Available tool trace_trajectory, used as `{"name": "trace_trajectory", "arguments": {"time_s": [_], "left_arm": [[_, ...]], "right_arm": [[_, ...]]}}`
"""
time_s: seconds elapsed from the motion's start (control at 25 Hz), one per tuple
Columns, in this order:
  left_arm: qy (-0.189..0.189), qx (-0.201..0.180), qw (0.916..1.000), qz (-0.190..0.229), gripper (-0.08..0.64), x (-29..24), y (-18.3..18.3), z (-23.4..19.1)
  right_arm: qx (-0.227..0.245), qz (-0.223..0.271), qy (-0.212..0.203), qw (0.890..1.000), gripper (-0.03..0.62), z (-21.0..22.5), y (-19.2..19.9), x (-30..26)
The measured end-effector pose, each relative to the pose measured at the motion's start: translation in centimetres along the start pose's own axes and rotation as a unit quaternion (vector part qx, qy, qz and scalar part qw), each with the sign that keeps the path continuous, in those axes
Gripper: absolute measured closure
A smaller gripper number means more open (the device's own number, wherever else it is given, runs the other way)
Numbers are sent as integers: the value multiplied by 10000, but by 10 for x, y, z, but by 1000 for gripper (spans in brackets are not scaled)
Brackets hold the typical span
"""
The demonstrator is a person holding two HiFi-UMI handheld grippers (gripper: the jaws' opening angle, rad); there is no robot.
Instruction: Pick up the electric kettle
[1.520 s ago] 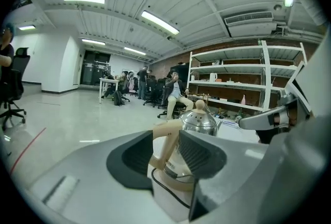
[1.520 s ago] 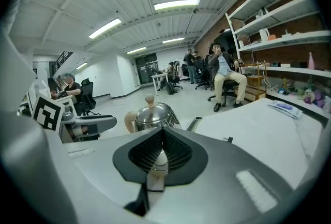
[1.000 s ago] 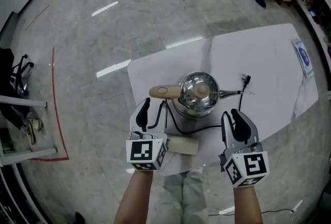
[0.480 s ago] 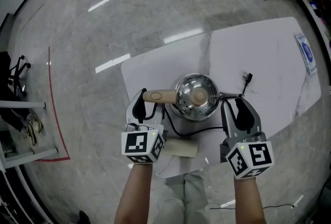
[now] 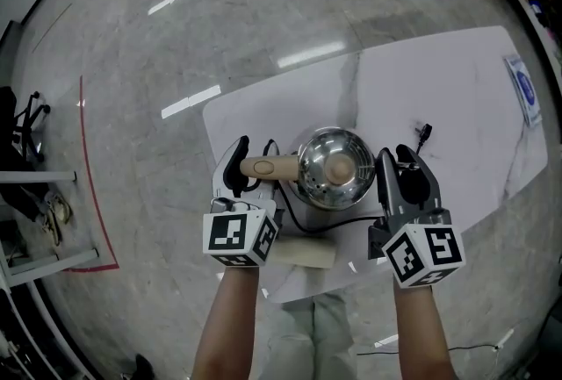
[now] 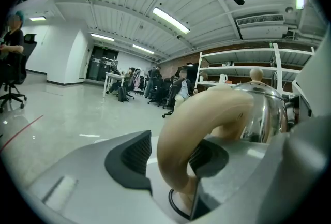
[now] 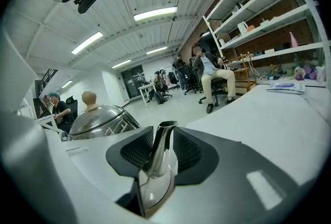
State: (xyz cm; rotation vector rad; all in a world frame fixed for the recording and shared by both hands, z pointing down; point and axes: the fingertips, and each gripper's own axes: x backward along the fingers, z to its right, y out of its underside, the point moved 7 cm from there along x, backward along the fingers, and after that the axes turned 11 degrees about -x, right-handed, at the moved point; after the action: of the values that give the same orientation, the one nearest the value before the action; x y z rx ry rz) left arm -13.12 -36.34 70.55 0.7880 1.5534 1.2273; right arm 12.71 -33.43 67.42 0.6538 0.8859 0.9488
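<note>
1. Left tool (image 5: 255, 146): jaws spread, with the kettle's tan handle (image 6: 207, 114) standing between them. The handle lies against the right pad; a sliver of gap shows at the left pad. No pinch.
2. Right tool (image 5: 395, 152): jaws have just been closing. The steel spout (image 7: 160, 145) stands upright between them, with the ribbed pads close on either side but not plainly pressing it. Counted as spread.
3. Electric kettle (image 5: 334, 168): polished steel, sitting upright on the desk (image 5: 457, 97) between the two tools. Handle points left, spout points right. A tan knob (image 5: 339, 164) tops the lid.
4. A black cord (image 5: 325, 223) loops over the desk on the near side of the kettle. A small black plug (image 5: 425, 132) lies just past the right tool, on the far side.
5. A cream-coloured block (image 5: 307, 252) lies at the near edge of the desk, between the two forearms.
6. A sheet with a blue mark (image 5: 522, 92) lies at the far right of the white desk, well apart from the kettle.
7. Grey polished floor (image 5: 176, 36) all round; a red line (image 5: 92, 185) runs along it at the left.
8. The right gripper view shows shelving (image 7: 269, 26) on the right and a seated person (image 7: 209, 70) beyond the desk.
</note>
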Motion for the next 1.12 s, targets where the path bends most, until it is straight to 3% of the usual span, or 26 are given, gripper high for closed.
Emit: {"name": "trace_trajectory", "arguments": {"time_s": [0.12, 0.28, 0.52, 0.76, 1.12], "left_arm": [[39, -137, 9999, -27, 396, -3, 0, 1], [-7, -243, 9996, -117, 497, -5, 1, 8], [-89, -119, 9997, -179, 502, -4, 2, 7], [-66, -253, 9994, -223, 503, 0, -6, 9], [-155, -238, 9995, -98, 503, 18, -27, 9]], "right_arm": [[-103, 73, -53, 9999, 487, -3, 0, -5], [-139, 105, 12, 9998, 505, -3, 0, -7], [-6, 82, 79, 9999, 500, -4, -3, -8], [-86, -93, 212, 9997, 502, -5, -1, 1], [63, 9, 110, 9999, 503, -23, -18, 14]]}}
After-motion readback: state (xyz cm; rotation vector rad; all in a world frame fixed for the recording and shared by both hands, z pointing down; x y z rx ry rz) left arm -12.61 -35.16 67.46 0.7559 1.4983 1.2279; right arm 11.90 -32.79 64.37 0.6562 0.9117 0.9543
